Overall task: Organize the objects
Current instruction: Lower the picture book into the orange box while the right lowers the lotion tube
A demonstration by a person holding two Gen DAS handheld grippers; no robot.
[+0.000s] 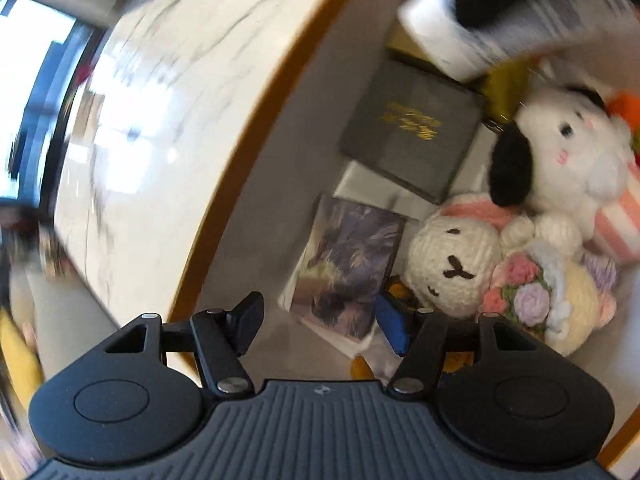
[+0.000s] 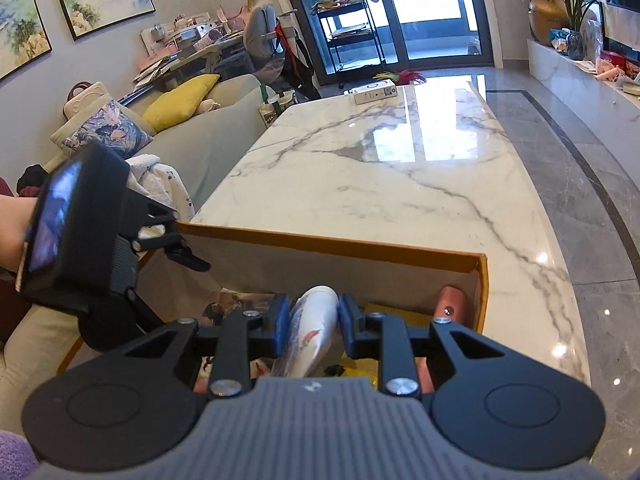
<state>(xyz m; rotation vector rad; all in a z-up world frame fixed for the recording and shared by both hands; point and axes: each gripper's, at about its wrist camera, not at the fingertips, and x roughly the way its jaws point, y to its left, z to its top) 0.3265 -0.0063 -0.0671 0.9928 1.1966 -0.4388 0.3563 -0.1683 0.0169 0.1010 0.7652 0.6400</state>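
My left gripper (image 1: 320,324) hangs open over an orange-rimmed cardboard box (image 1: 256,128), above a picture booklet (image 1: 348,268), with nothing pressed between its pads. Inside lie a dark grey book with gold lettering (image 1: 412,132), a white knitted bunny (image 1: 452,264), a white plush dog with black ears (image 1: 560,148) and a crocheted flower piece (image 1: 532,296). My right gripper (image 2: 314,318) is shut on a white printed tube (image 2: 312,332) above the box (image 2: 320,246). A blurred white item (image 1: 480,28) with a dark shape on it shows at the top of the left wrist view.
The box stands at the near end of a white marble table (image 2: 400,168). A pink cylinder (image 2: 450,304) leans in its right corner. A white carton (image 2: 376,92) lies at the table's far end. A grey sofa with cushions (image 2: 208,136) runs along the left.
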